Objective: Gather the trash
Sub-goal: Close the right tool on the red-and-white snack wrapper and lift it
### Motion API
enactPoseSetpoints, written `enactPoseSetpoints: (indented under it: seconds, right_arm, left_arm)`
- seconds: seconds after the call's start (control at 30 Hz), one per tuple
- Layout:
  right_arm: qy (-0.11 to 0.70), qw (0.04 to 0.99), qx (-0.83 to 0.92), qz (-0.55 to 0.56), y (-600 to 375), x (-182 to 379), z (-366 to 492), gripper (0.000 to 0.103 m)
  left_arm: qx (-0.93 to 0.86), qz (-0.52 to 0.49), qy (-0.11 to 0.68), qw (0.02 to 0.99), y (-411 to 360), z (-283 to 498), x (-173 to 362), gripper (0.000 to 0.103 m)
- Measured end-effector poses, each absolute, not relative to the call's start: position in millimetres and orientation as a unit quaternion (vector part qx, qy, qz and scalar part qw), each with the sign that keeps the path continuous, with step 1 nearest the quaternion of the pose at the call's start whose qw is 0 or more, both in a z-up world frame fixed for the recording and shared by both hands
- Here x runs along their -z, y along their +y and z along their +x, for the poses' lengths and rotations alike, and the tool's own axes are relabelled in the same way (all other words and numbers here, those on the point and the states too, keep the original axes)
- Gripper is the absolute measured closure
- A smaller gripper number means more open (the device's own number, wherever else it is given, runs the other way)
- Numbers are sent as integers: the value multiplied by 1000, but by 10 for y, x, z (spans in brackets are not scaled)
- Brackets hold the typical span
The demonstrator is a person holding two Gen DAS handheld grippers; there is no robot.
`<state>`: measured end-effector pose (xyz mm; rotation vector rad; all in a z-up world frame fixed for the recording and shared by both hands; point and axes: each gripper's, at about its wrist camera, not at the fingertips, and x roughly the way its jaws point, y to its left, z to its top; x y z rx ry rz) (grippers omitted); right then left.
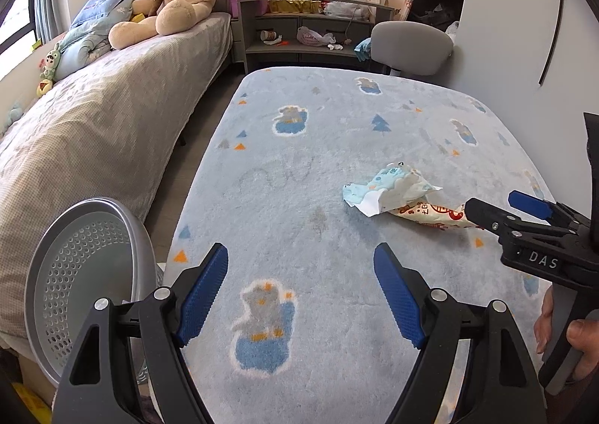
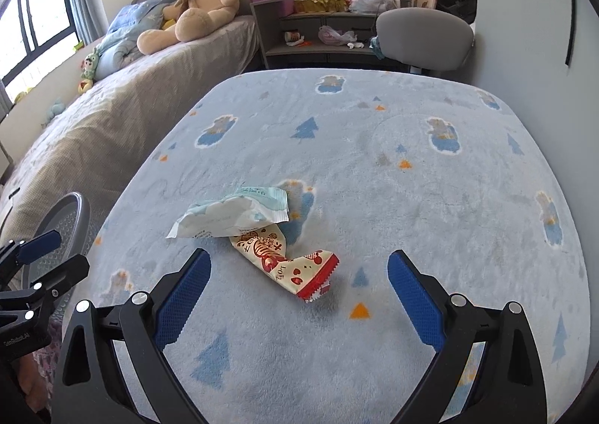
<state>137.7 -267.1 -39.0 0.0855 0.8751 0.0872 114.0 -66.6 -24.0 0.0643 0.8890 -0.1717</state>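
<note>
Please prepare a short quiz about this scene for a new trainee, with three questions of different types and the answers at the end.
1. True or false: the right gripper is shut on the cream and red snack wrapper.
2. Which piece partly covers the other: the pale blue and white plastic wrapper or the snack wrapper?
3. Multiple choice: the grey perforated waste basket stands A) on the grey chair, B) beside the bed at the light blue patterned rug's edge, C) on the shelf unit.

Key: 1 false, both grippers are open, the left gripper too; 2 the pale blue one; 3 B.

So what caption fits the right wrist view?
Open right hand-held gripper poised over two crumpled snack wrappers on a pale blue patterned rug.
</note>
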Motion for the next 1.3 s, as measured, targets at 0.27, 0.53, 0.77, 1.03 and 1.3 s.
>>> enactPoseSetpoints:
  seconds: [0.27,0.53,0.77,1.03,1.3]
  right_arm:
    - [443,894,-63,-31,-2420,539,1616,11]
    - [479,872,-72,-63,-2340,790,1759,30]
    - [488,866,-80,-68,-2295,871,1700,64]
    - [469,878,-91,-18,-2262,693,1445,67]
    - [455,886,-74,47,-2421,580,1219,67]
  left_arm:
    - [77,31,431,898,-637,1166,270,26]
    - [75,28,428,900,-602,1161,245,26]
    - [72,23,431,899,-576,1160,254,26]
    - [72,22,430,900,-539,1173,258,26]
    - [98,38,427,898,-648,1342,264,26]
